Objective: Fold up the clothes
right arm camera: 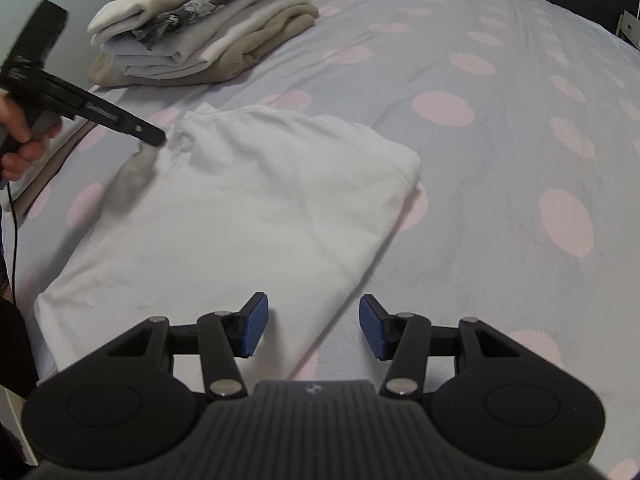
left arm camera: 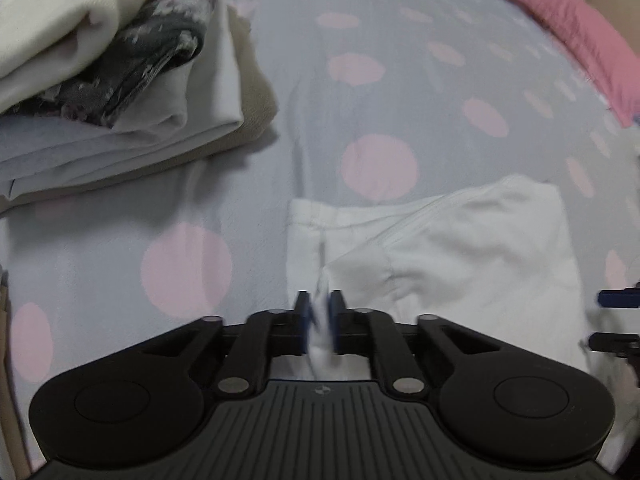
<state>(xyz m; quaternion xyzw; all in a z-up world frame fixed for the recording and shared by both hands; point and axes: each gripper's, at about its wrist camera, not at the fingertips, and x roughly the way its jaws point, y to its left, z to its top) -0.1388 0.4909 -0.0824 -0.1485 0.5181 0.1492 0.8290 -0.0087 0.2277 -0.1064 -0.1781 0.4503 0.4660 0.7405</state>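
1 lilac bedspread with pink dots (right arm camera: 500, 128) is filling both views, bearing a stack of folded clothes (right arm camera: 200, 32) at upper left, parked clear. Half-folded white cotton garment (right arm camera: 248, 208) is lying centre. Left gripper (left arm camera: 320, 320) is pinching its edge, likely for folding; right gripper (right arm camera: 312, 326) is gaping, straddling its lower corner.

White garment (right arm camera: 248, 208) on grey bedspread (right arm camera: 500, 140) with pink dots.
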